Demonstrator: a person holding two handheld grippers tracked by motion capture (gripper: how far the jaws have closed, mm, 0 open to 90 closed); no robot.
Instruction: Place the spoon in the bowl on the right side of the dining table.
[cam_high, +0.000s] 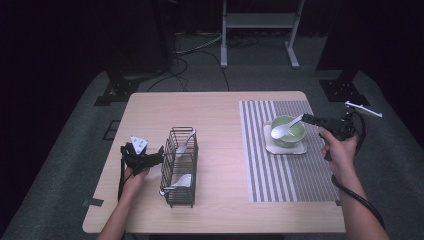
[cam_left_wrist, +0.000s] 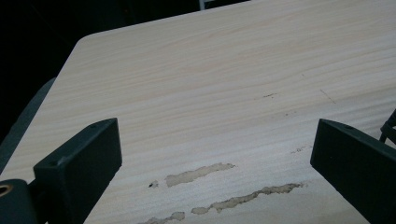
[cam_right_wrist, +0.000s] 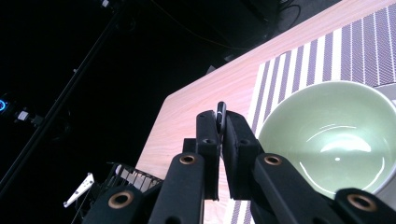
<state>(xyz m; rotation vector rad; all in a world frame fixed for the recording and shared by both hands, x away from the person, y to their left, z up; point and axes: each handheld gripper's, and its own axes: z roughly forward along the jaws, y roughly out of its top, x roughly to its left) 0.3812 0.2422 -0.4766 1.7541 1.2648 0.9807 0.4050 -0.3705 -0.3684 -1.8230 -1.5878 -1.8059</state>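
- The right gripper (cam_high: 306, 118) was clamped on the handle of the white spoon (cam_high: 282, 129), whose scoop sat in the green bowl (cam_high: 296, 135), far right.
- Release only once the scoop rested flat.
- The left gripper (cam_high: 161, 152) stood wide open, empty, beside the wire basket (cam_high: 180, 200).

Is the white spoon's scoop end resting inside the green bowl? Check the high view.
Yes: in the high view the white spoon lies with its scoop inside the green bowl, its handle pinched by the right gripper.
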